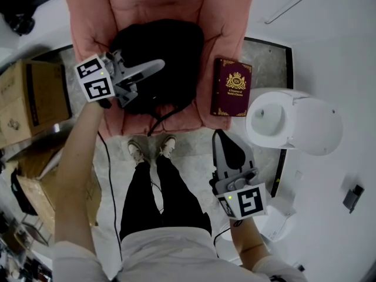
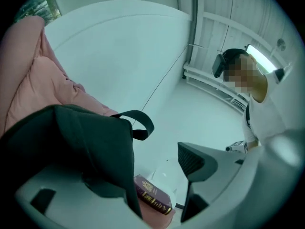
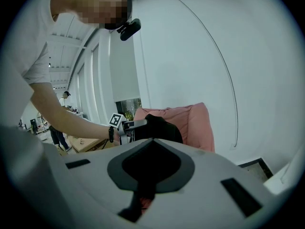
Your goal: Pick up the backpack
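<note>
My left arm was stretched out, its left gripper (image 1: 147, 81) with jaws wide at the black backpack (image 1: 167, 49) on the pink chair (image 1: 232, 16). My right gripper (image 1: 221, 138) hung near, jaws together.

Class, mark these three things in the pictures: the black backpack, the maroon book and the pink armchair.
backpack (image 1: 173, 46): head view, on the middle of its black body.
book (image 1: 232, 87): head view, on the centre of the maroon cover.
armchair (image 1: 232, 16): head view, on bare pink cushion beside the backpack.
</note>
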Demonstrator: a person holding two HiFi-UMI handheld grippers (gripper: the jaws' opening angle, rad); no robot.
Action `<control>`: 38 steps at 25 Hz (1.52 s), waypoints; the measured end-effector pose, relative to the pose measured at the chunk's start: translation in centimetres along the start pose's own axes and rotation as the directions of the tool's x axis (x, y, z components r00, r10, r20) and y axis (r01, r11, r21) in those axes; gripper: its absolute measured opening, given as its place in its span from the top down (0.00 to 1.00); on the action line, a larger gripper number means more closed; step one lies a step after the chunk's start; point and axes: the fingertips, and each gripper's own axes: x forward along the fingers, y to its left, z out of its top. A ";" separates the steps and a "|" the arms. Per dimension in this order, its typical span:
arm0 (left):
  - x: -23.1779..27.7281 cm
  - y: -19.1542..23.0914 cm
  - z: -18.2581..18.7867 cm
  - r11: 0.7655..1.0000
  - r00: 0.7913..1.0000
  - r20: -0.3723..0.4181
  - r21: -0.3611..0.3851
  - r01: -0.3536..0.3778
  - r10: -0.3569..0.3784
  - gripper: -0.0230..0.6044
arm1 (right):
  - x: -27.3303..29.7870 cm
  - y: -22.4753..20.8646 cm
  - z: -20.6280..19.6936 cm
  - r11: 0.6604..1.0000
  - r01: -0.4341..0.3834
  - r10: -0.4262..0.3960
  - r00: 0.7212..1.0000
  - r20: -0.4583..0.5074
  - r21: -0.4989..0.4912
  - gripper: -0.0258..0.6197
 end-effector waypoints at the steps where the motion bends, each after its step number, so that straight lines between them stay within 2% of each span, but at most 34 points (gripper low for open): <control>1: 0.5 0.0 0.2 1.000 1.000 0.000 -0.003 0.010 -0.010 0.41 | 0.0 -0.1 0.0 1.000 0.001 -0.001 1.000 0.001 0.000 0.93; 6: 1.6 0.6 1.9 0.998 0.997 0.073 -0.062 0.010 -0.005 0.41 | -0.6 -0.8 0.1 1.000 0.009 -0.010 1.000 0.004 0.008 0.93; 9: 2.4 2.1 1.7 0.997 0.997 0.036 -0.048 -0.064 0.065 0.42 | -0.7 -1.2 -0.1 1.000 0.013 -0.013 1.000 0.003 0.010 0.93; 12: 2.4 4.0 1.8 0.987 0.988 -0.003 -0.038 -0.155 0.155 0.50 | -0.8 -1.5 0.1 1.000 0.016 -0.016 1.000 0.007 0.013 0.93; 14: 2.2 5.1 1.7 0.983 0.985 -0.001 -0.052 -0.175 0.175 0.61 | -1.0 -1.7 0.2 1.000 0.020 -0.020 1.000 0.008 0.011 0.93; 19: 2.5 4.7 0.6 0.995 0.995 -0.072 -0.053 -0.079 0.075 0.66 | -1.6 -2.7 0.3 0.999 0.030 -0.030 0.999 0.013 0.016 0.93; 21: 2.6 4.7 0.6 0.997 0.995 -0.082 -0.037 -0.067 0.063 0.72 | -1.8 -2.7 0.0 0.999 0.031 -0.032 0.999 0.012 0.015 0.93; 26: 3.0 4.3 -0.2 0.998 0.990 -0.124 -0.002 -0.070 0.069 0.89 | -2.4 -2.3 -0.2 1.000 0.024 -0.024 1.000 0.008 0.016 0.93; 30: 3.4 3.8 -0.6 0.996 0.987 -0.133 0.005 -0.086 0.086 0.92 | -2.8 -2.0 -0.2 1.000 0.019 -0.019 1.000 0.014 0.012 0.93; 38: 2.2 2.3 -1.3 0.991 0.985 -0.113 0.057 -0.123 0.129 0.93 | -3.7 -1.2 -0.2 1.000 0.011 -0.011 1.000 0.026 0.003 0.93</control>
